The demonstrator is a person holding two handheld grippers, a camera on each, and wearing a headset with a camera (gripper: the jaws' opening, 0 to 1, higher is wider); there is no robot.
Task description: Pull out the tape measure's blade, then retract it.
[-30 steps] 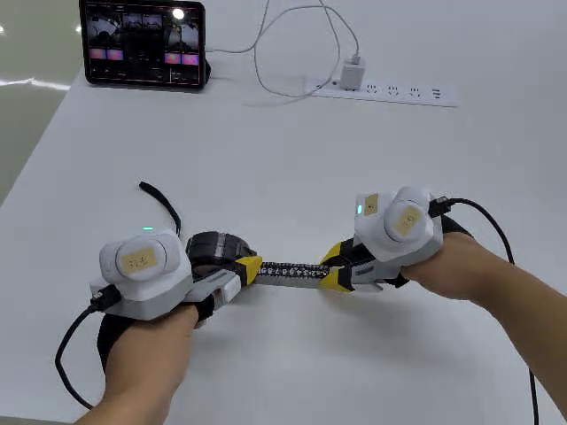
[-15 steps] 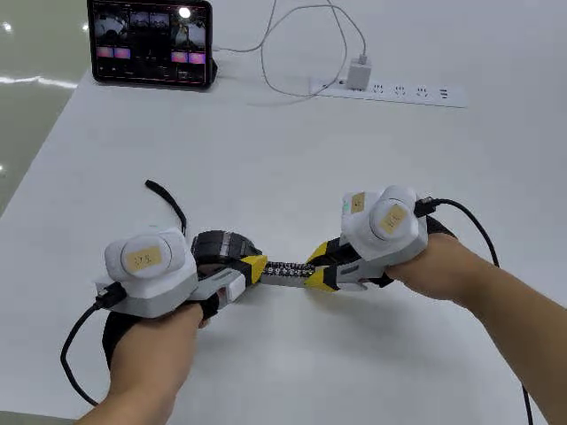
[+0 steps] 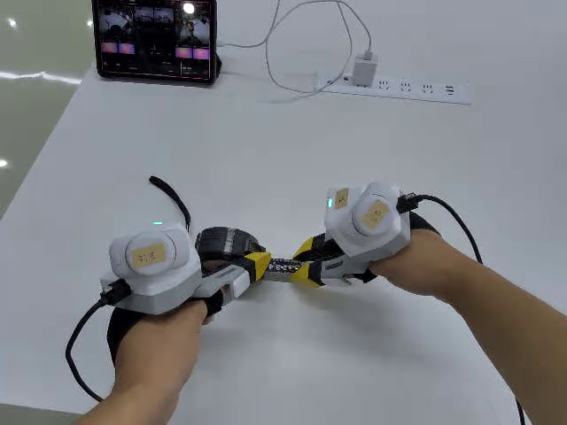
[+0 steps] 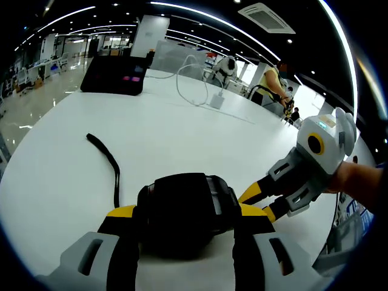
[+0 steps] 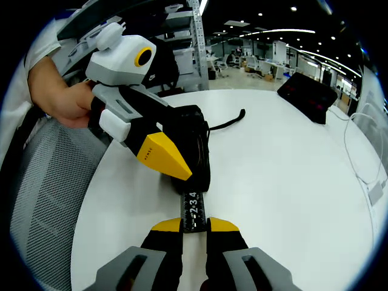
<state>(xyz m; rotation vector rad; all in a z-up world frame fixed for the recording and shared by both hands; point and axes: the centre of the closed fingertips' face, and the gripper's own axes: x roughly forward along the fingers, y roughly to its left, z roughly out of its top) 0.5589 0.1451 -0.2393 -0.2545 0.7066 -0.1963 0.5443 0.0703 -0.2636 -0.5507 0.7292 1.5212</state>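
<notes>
Left gripper view: tape measure [image 4: 185, 209] seemingly clamped between the jaws.

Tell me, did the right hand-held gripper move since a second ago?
Yes. The right hand-held gripper moved left against the power strip, closer to the tape measure. Less blade shows between them now.

There are two grippers: one left gripper [image 3: 249, 267] and one right gripper [image 3: 306, 263]. One tape measure [image 3: 226, 243] sits between them. Far beyond them are one tablet [image 3: 158, 40] and one power strip [image 3: 399, 87].
</notes>
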